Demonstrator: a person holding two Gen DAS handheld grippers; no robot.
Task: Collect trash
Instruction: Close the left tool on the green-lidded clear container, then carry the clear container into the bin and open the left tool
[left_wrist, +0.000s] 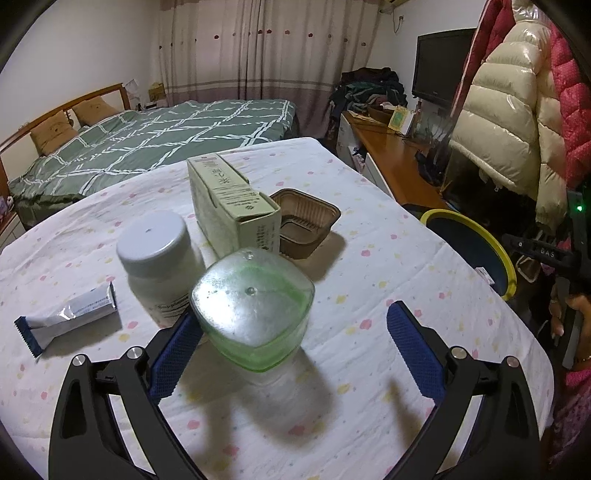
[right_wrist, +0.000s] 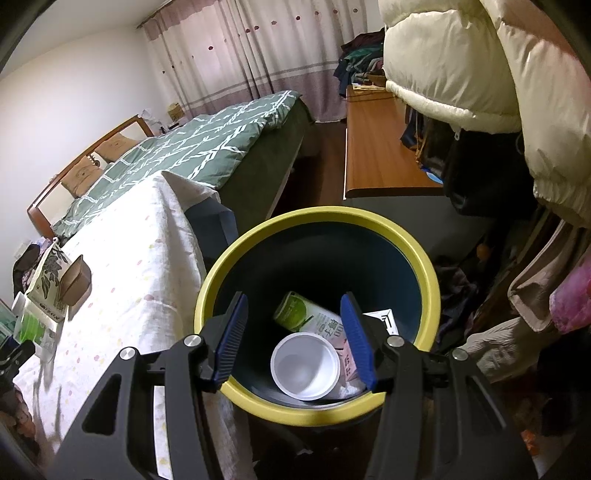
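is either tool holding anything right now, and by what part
Nothing is held. The left tool stands open around the green-tinted clear container, its right pad clear of it. The right tool hangs open over the yellow-rimmed bin.

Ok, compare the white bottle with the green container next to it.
The white bottle is opaque with a round grey cap; the green container is see-through with a squarish clear top. The bottle stands outside the left gripper; the container stands between its open fingers. Both stand upright on the tablecloth.
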